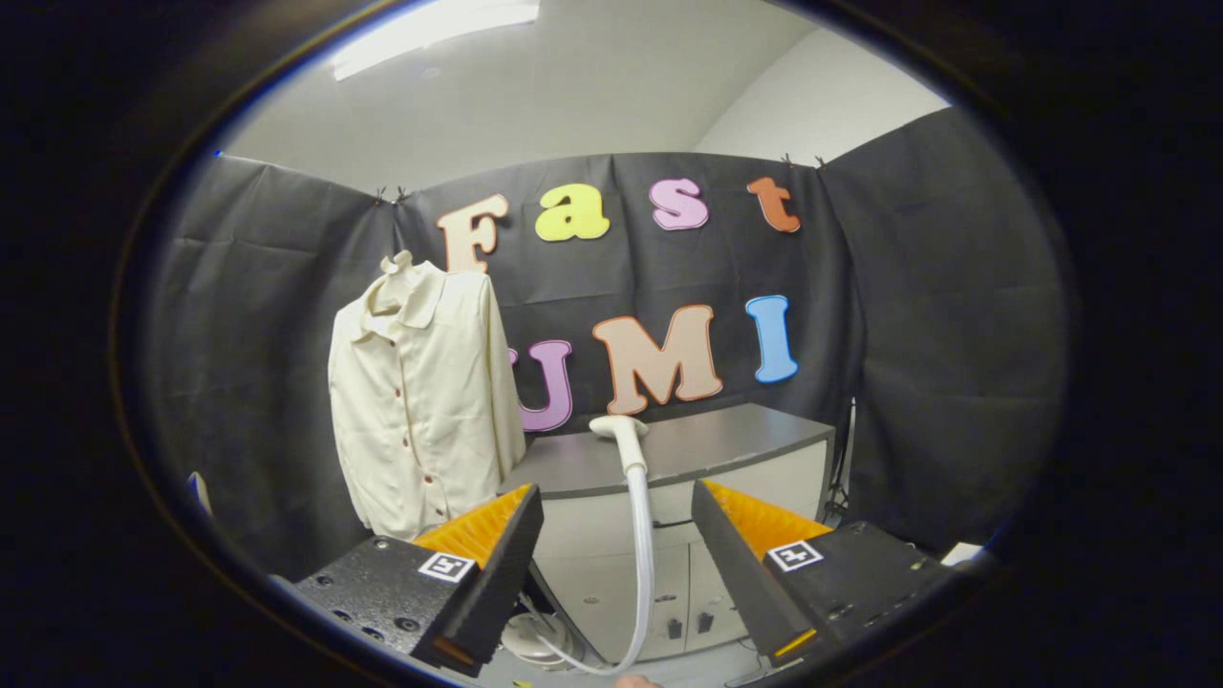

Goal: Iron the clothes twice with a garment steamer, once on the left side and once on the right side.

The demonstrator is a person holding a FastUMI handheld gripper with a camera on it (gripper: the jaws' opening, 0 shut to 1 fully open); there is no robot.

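My gripper (616,535) gapes wide, empty; steamer head (621,430) lies mid-frame on the cabinet (726,444); shirt (420,401), left of centre, seemingly unironed.

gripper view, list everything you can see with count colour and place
shirt: 1, cream with dark buttons, hanging upright beside the cabinet, beyond the fingers
steamer head: 1, white, lying on the cabinet top, ahead of the gap between the fingers
steamer hose: 1, white, running from the head down the cabinet front, seen between the fingers
steamer base: 1, white, low by the foot of the cabinet, partly hidden by a finger
cabinet: 1, grey top with pale doors, against the black cloth wall
ceiling light: 1, white, overhead
gripper: 1, fingers open and apart, holding nothing
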